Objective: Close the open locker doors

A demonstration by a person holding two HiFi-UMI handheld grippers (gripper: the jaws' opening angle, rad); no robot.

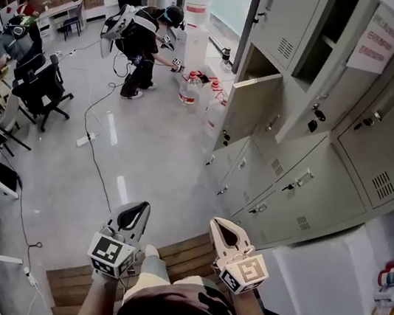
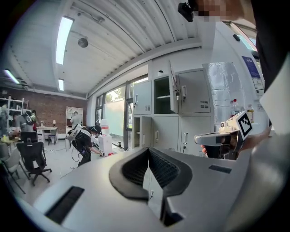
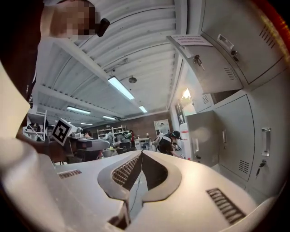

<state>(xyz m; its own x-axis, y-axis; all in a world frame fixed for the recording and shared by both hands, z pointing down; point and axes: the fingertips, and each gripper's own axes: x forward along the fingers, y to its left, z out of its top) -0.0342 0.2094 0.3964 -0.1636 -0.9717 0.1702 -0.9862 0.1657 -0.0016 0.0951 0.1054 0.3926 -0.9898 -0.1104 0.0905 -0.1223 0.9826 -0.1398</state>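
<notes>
Hovering low over the platform (image 1: 188, 256), the left gripper (image 1: 140, 211) and the right gripper (image 1: 219, 228) sat side by side, near each other but not touching. And look at those tongs: the left pair was pressed together with nothing between the pads, and the right pair was the same, tips meeting, empty. Both pointed forward, out over the grey floor (image 1: 145, 152).

Ahead and to the right stood the lockers (image 1: 326, 190), well apart from both grippers. Two doors were open there. The lower door (image 1: 248, 109) hung out at an angle into the room, with its dark compartment showing behind it. Above and to its right, the upper door (image 1: 323, 81) was swung outward too, with a shelf visible in the opening beside it. The rest of the doors along the bank lay flush. A notice (image 1: 377, 41) was stuck on the upper row, right of the open compartment.

Further off, a person (image 1: 145, 43) in dark clothes bent toward a dispenser (image 1: 196, 18) at the far end of the lockers. A chair (image 1: 40, 89) stood at the left.
</notes>
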